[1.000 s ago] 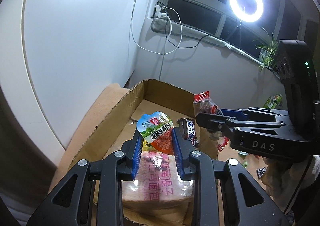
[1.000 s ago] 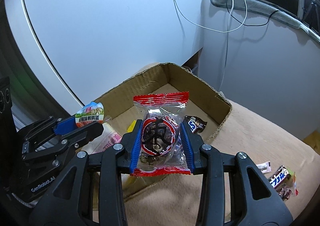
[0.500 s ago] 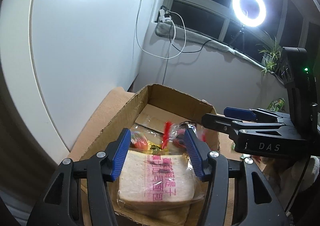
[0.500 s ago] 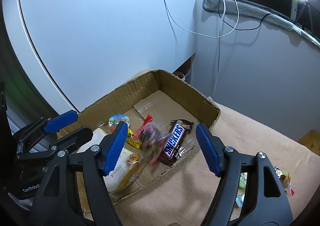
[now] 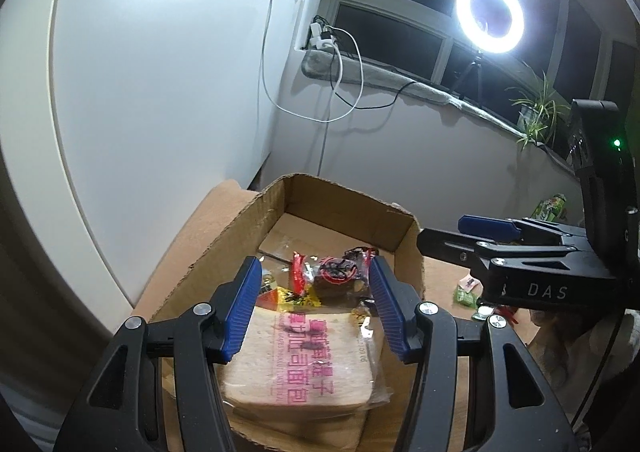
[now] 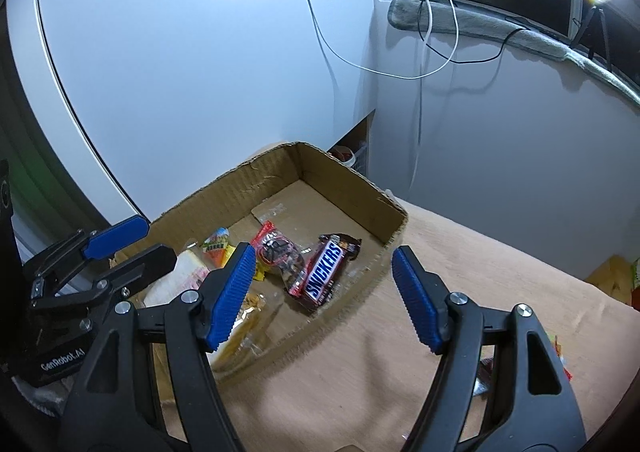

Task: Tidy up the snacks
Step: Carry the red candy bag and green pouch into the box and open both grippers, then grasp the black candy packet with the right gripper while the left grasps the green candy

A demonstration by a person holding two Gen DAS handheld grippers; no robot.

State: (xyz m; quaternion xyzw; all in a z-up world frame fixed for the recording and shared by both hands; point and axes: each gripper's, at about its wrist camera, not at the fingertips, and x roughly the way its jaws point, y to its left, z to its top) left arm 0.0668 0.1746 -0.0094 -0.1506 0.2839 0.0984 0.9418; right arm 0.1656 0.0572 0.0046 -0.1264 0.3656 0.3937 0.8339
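Now, from the left wrist view, the left gripper [image 5: 316, 304] hangs released over the near end of the cardboard box [image 5: 348, 198], its ribbed blue pads apart with nothing between them; below lies the wrapped toast bread [image 5: 304, 364], soft and square in clear film with pink print, filling the box's near end. Beyond it sit a yellow packet [image 5: 290, 298] and a clear red-edged snack pouch [image 5: 334, 274]; the far half of the box floor is bare, walled by torn corrugated edges. To the right the right gripper [image 5: 460, 236] reaches in over the box's right wall. A second ago the left jaws clamped a green-topped packet — they have just been opening, and that packet has gone from them.

From the right wrist view, the right gripper [image 6: 322, 292] stands unclenched and empty above the box's near corner [image 6: 394, 236]; the beige cloth [image 6: 460, 264] spreads open to the right. A second ago it pinched the red-edged pouch [image 6: 276, 252]; its jaws have just been opening, and the pouch now lies in the box beside a glossy Snickers bar [image 6: 326, 268], with the green-topped packet [image 6: 216, 246] further left — all close together.
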